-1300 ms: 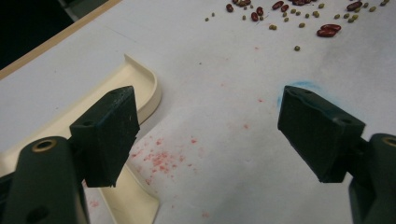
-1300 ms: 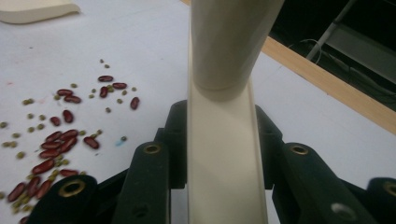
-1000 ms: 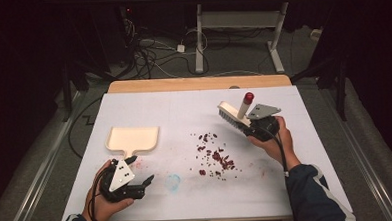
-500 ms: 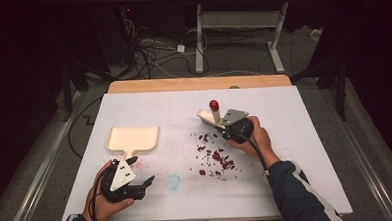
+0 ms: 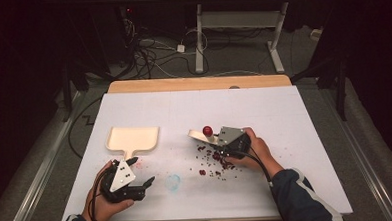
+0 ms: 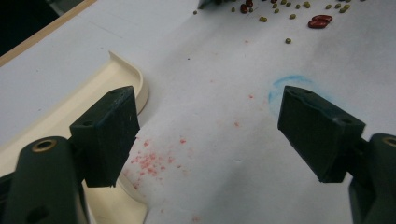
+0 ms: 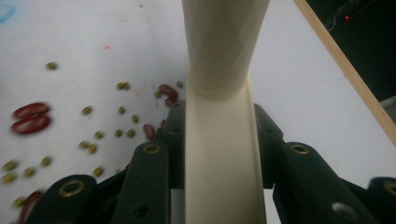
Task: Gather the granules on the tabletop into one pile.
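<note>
Resting at the near left edge of the white table sheet [image 5: 304,121], the left gripper [image 5: 146,183] is held low by the person's left hand [image 5: 100,202], its jaws spread wide with nothing between them. In the left gripper view a faint blue ring mark [image 6: 285,86] and a scatter of pink specks [image 6: 152,161] are seen on the sheet between the jaws. Just beyond this gripper a cream plastic dustpan [image 5: 133,138] is laid flat, handle toward the person; its rounded rim [image 6: 128,74] is seen beside the left jaw, apart from it.

Right of centre, the right gripper [image 5: 220,142] is held in the person's right hand [image 5: 256,150], jaws pressed onto the cream plastic handle of a small brush with a red knob [image 5: 205,132]. In the right gripper view the handle [image 7: 219,154] is pinched between both jaws and runs away from the camera. Brush head is placed at the far left edge of a scatter of red kidney beans and small green beans [image 5: 214,165], spread on the sheet just near of the right gripper; whether the bristles touch the sheet cannot be told.

Behind the sheet a strip of bare wooden tabletop [image 5: 198,83] is seen.
</note>
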`<action>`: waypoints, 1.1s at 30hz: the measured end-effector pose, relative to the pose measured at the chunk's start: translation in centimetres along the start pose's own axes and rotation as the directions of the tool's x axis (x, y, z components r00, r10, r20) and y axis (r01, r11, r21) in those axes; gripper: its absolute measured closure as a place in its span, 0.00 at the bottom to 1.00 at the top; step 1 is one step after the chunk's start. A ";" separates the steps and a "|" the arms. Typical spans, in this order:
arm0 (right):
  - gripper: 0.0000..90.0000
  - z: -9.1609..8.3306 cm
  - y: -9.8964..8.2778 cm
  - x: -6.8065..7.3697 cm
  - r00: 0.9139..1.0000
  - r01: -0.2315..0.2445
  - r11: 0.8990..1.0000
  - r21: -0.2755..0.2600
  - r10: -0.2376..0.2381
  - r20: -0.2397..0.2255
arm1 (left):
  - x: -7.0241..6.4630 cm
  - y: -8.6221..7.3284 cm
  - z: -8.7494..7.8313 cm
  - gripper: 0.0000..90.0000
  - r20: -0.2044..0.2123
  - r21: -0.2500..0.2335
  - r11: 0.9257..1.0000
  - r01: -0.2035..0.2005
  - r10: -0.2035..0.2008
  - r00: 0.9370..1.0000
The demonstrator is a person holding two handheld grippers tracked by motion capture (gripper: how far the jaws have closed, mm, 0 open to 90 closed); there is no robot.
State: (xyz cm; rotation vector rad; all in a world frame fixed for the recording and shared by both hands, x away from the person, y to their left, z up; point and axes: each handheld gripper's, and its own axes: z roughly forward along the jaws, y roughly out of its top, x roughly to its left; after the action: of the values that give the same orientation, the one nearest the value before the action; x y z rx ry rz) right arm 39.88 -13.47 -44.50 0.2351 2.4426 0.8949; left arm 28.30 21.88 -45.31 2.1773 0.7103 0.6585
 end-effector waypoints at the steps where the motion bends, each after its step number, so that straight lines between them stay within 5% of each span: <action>1: 0.75 -0.3 -0.2 0.2 1.000 0.009 1.000 -0.008 -0.009 -0.004 | 0.0 0.0 0.0 0.22 0.000 0.000 1.000 0.000 0.000 1.000; 9: 0.75 -2.9 -1.3 1.2 0.999 0.027 0.999 -0.034 -0.028 -0.028 | -0.1 0.1 0.0 0.22 0.000 0.000 1.000 0.001 -0.001 1.000; 17: 0.75 -3.6 -1.1 -0.5 1.000 -0.023 0.998 -0.052 0.024 0.005 | -0.1 0.0 0.0 0.22 0.003 -0.002 1.000 0.007 -0.007 1.000; 25: 0.75 -1.4 1.0 -3.1 0.998 -0.044 0.998 -0.040 0.046 0.045 | 0.0 0.0 0.1 0.22 0.005 -0.002 1.000 0.010 -0.010 1.000; 33: 0.75 3.0 3.7 -4.4 0.998 -0.027 0.998 -0.056 0.030 0.052 | 0.2 -0.1 0.1 0.22 0.016 -0.006 1.000 0.016 -0.016 1.000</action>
State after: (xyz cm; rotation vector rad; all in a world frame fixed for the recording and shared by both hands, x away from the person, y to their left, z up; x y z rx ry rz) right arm 45.14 -10.43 -42.28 0.2707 2.3684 0.9550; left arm 28.49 21.98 -45.39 2.1666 0.7162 0.6336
